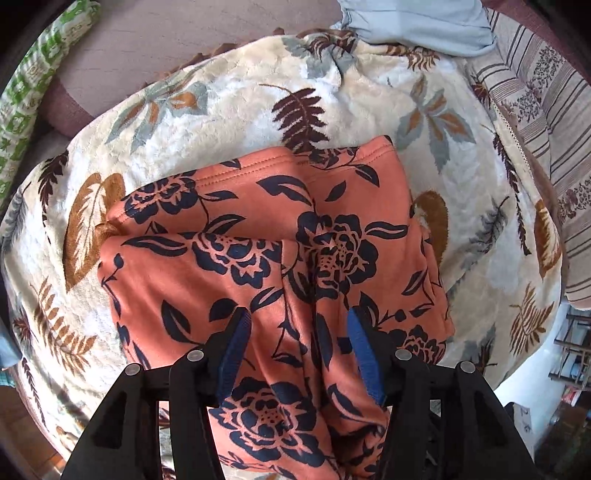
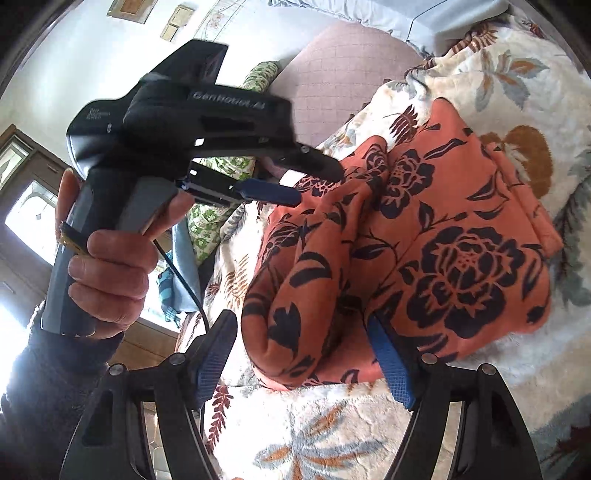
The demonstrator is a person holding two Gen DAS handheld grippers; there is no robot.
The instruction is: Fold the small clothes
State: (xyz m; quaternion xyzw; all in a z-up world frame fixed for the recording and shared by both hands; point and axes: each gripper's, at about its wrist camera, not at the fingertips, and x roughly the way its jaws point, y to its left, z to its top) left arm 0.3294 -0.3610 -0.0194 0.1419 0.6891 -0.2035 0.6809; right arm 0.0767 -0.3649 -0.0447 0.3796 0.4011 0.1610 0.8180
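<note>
An orange garment with dark blue flowers [image 1: 258, 236] lies folded on a cream leaf-print blanket [image 1: 229, 107]. My left gripper [image 1: 295, 325] is open, its blue-padded fingers spread just above the garment's near part. In the right wrist view the garment [image 2: 454, 236] lies ahead, with a raised bunched fold [image 2: 295, 295] between the open fingers of my right gripper [image 2: 301, 332]. The left gripper [image 2: 314, 181] shows there too, held in a hand [image 2: 110, 273], its fingers apart over the garment's far edge.
A mauve cushion [image 1: 155, 48] and a light blue cloth [image 1: 421, 26] lie behind the blanket. A green-and-white patterned fabric [image 1: 26, 99] is at the left, a striped floral cover [image 1: 546, 122] at the right. A window and a door [image 2: 22, 206] are beyond the hand.
</note>
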